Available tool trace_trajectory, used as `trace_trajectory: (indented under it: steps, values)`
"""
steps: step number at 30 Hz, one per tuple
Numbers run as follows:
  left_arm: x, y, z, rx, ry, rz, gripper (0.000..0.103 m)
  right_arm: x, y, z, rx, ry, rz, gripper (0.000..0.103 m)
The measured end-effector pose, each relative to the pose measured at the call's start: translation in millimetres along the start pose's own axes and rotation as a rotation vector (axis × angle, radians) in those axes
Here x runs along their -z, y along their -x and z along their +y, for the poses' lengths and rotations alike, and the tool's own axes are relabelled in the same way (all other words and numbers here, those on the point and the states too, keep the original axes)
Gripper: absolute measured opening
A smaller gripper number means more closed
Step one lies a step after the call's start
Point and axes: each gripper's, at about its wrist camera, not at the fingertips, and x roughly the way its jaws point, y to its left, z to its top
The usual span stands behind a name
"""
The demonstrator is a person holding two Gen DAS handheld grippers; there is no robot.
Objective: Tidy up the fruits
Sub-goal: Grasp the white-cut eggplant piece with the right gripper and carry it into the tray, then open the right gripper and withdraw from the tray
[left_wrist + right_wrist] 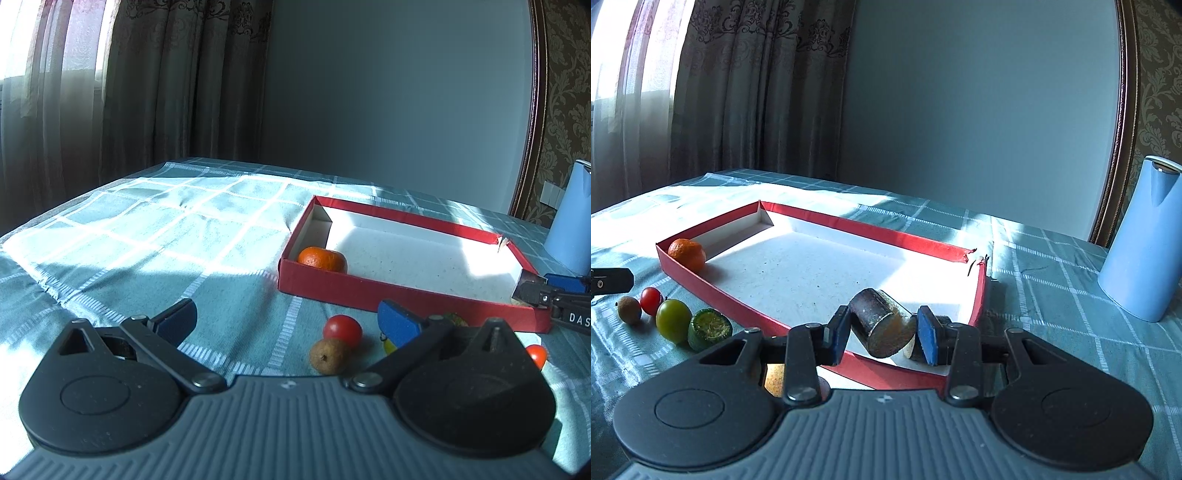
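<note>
While both grippers hang low over the checked tablecloth (155, 236), the parts read as follows.

Left gripper (288, 321): jaws spread wide, nothing between the blue pads; a red cherry tomato (342, 329) and a brown rough-skinned fruit (328, 356) lie on the cloth in the gap, touching each other.

Right gripper (882, 334): jaws partly open around a dark cylindrical fruit piece (881, 325) with a cut orange-brown face; the left pad touches it, whether the right pad does cannot be told. The piece sits over the near right corner of the red box (701, 284).

Red box: shallow, white floor, torn at its 2 o'clock corner; a mandarin (687, 254) rests in its left corner, against the wall.

Fruits outside the box (right wrist view, 9 o'clock): in a row along the near wall, brown fruit, red tomato, green-yellow tomato (673, 320), cut green fruit slice (710, 328), each just beside the next.

Obstructions: the box's near wall stands between the row and the box floor; the left gripper's right finger covers most of the green-yellow tomato and the slice in its own view.

Surroundings: pale blue kettle (1141, 243) at 3 o'clock, well apart from the box; curtains (738, 92) behind at 10 o'clock.

Cut off or unclear: a second red tomato (537, 356) half hidden by the left gripper's housing; a second dark piece behind the right gripper's right pad, identity unclear.
</note>
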Motion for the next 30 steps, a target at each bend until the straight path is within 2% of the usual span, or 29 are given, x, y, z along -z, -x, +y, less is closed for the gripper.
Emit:
trace_trajectory:
  steps: [2,5,13,14,15,17,21,24,28,30]
  values:
    - [-0.1,-0.3,0.2,-0.001,0.001,0.001,0.103,1.1,-1.4,-0.4,0.009,-0.008,0.008,0.039]
    - [0.0,-0.3,0.4,-0.003,0.000,0.004,0.103,2.2,0.5,-1.6,0.031,-0.014,-0.002,0.044]
    - [-1.0,-3.4,-0.1,-0.010,-0.001,0.018,0.103,2.6,24.6,-14.8,-0.001,-0.109,-0.057,0.045]
    - [-1.0,-3.6,-0.1,-0.011,-0.001,0.019,0.103,4.5,29.8,-17.4,-0.005,-0.127,-0.060,0.049]
    - [-1.0,-3.6,-0.2,-0.011,-0.001,0.018,0.103,6.4,33.1,-19.0,-0.006,-0.137,-0.063,0.059]
    - [-0.8,-3.5,-0.5,-0.013,-0.002,0.019,0.103,15.1,43.4,-24.7,-0.004,-0.174,-0.086,0.070]
    - [-0.5,-3.2,-0.6,-0.011,-0.002,0.018,0.103,31.2,55.5,-36.4,0.013,-0.237,-0.098,0.070]
    - [-0.1,-2.9,-0.5,-0.010,-0.003,0.020,0.103,37.6,57.0,-46.7,-0.012,-0.308,-0.078,0.070]
    - [1.7,2.1,-0.9,0.055,-0.027,0.011,0.103,40.7,55.5,-52.8,-0.021,-0.345,-0.073,0.070]
    - [2.9,4.7,-7.6,0.049,-0.062,-0.002,0.103,41.2,55.2,-52.7,-0.024,-0.346,-0.070,0.070]
